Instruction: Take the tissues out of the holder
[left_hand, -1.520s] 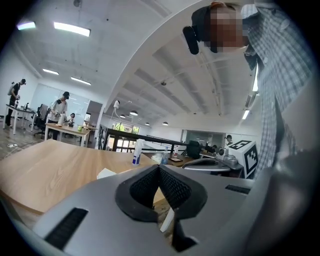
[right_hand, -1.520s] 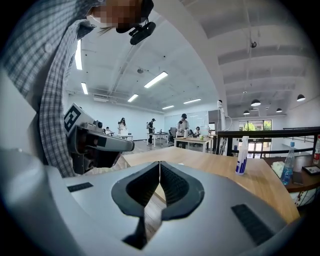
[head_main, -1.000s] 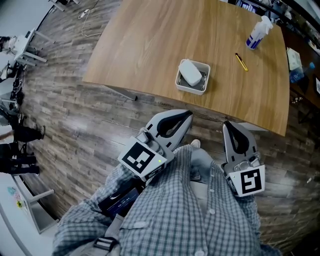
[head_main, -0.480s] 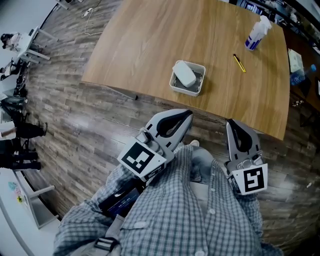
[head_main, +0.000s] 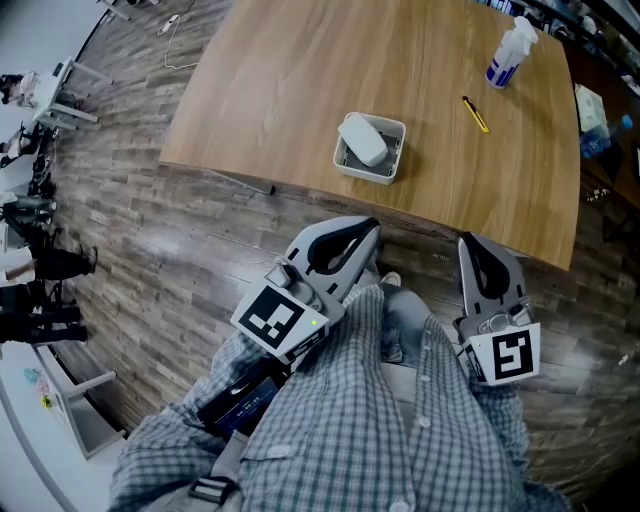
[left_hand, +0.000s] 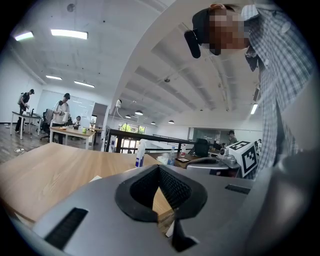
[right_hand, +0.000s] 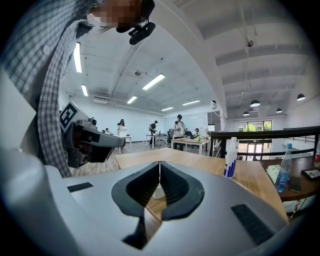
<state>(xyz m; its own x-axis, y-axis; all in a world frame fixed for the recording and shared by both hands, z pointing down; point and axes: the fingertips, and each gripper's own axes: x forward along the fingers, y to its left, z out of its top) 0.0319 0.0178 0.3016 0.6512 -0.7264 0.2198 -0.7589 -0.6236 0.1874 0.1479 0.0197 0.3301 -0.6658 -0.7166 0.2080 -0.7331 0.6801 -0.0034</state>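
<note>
A grey tissue holder stands near the front edge of the wooden table, with a white tissue pack lying in it. My left gripper is shut and empty, held in front of the table edge, below the holder. My right gripper is also shut and empty, to the right of the holder and short of the table. In the right gripper view the holder shows small behind the closed jaws, and the left gripper shows at the left. In the left gripper view the jaws meet with nothing between them.
A spray bottle and a yellow pen lie at the table's far right. The person's checked shirt fills the bottom of the head view. People and desks stand far off in the room.
My right gripper has shifted a little to the right in the head view. The view itself has drifted, so the holder sits slightly further left. The left gripper has kept still.
</note>
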